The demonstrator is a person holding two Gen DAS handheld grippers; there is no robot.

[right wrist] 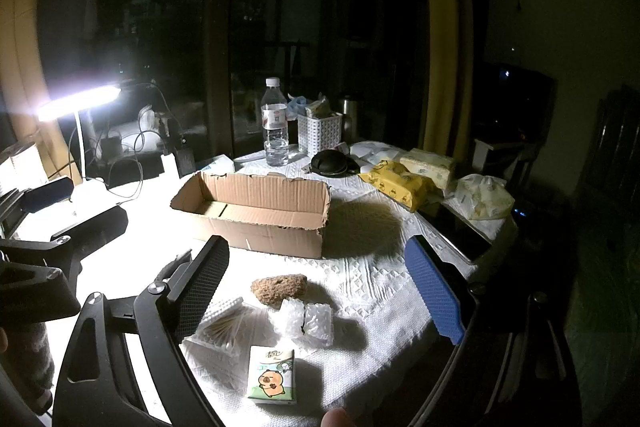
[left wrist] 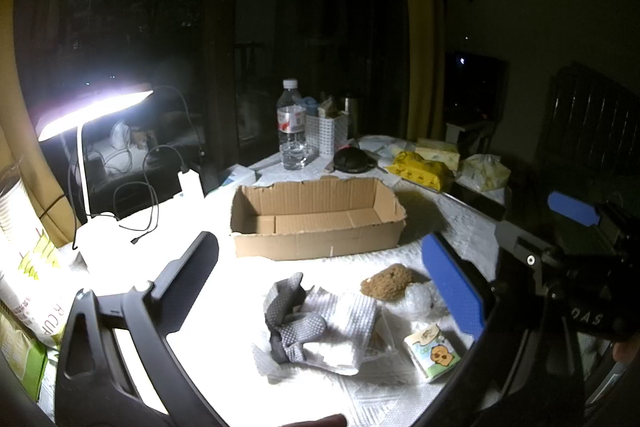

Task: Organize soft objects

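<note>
An open cardboard box (left wrist: 316,239) (right wrist: 260,231) stands mid-table, nothing visible inside. In front of it lie a crumpled grey cloth (left wrist: 296,323), a brown sponge (left wrist: 387,281) (right wrist: 280,287), a piece of bubble wrap (left wrist: 424,301) (right wrist: 308,321), a small tissue pack with a cartoon animal (left wrist: 432,349) (right wrist: 272,375) and a clear box of cotton swabs (right wrist: 222,325). My left gripper (left wrist: 320,251) hovers open above the cloth. My right gripper (right wrist: 316,255) hovers open over the sponge and bubble wrap. Neither holds anything.
A lit desk lamp (left wrist: 92,107) (right wrist: 78,101) with cables glares at the left. Behind the box stand a water bottle (left wrist: 292,127) (right wrist: 275,125), a white basket (right wrist: 320,133), a black round object (right wrist: 330,163) and yellow wipe packs (left wrist: 420,169) (right wrist: 396,181). The white tablecloth (right wrist: 372,291) drops off at the right.
</note>
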